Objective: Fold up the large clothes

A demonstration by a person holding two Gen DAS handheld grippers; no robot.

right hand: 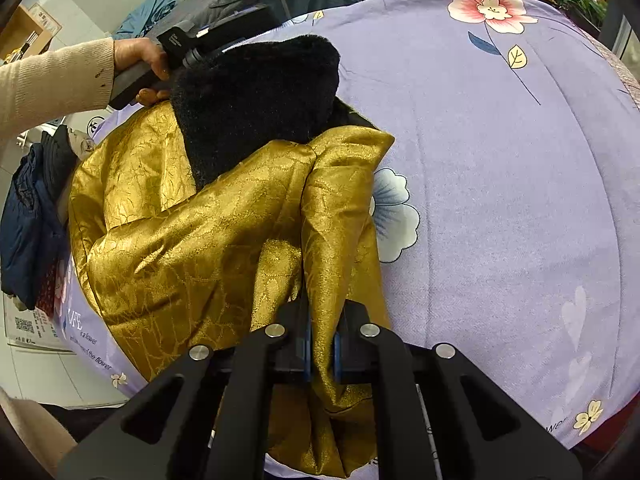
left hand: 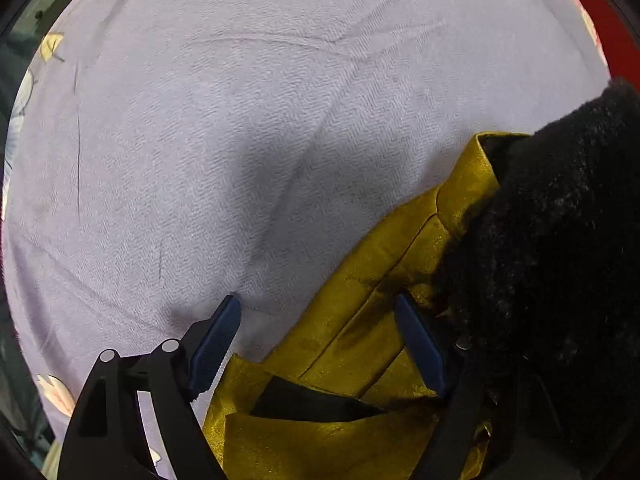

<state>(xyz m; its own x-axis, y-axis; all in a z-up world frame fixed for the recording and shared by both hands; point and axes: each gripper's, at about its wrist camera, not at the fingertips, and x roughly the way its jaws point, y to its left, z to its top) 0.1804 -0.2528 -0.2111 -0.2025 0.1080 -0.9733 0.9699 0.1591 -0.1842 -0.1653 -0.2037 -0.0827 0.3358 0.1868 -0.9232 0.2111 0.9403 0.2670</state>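
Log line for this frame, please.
left gripper: open over gold garment | right gripper: shut on gold garment | surface: lilac floral sheet

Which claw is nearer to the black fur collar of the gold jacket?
Left. The left claw is open right beside the black fur collar, over the gold jacket. The right claw pinches gold fabric at the opposite end, away from the collar.

Two handheld grippers, both pointing steeply down

The left gripper [left hand: 318, 330] has its blue pads [left hand: 216, 344] spread wide apart. The right gripper [right hand: 321, 350] is pinched tight on gold fabric [right hand: 200, 240]. A cream-sleeved hand [right hand: 140, 60] grips the left tool's handle.
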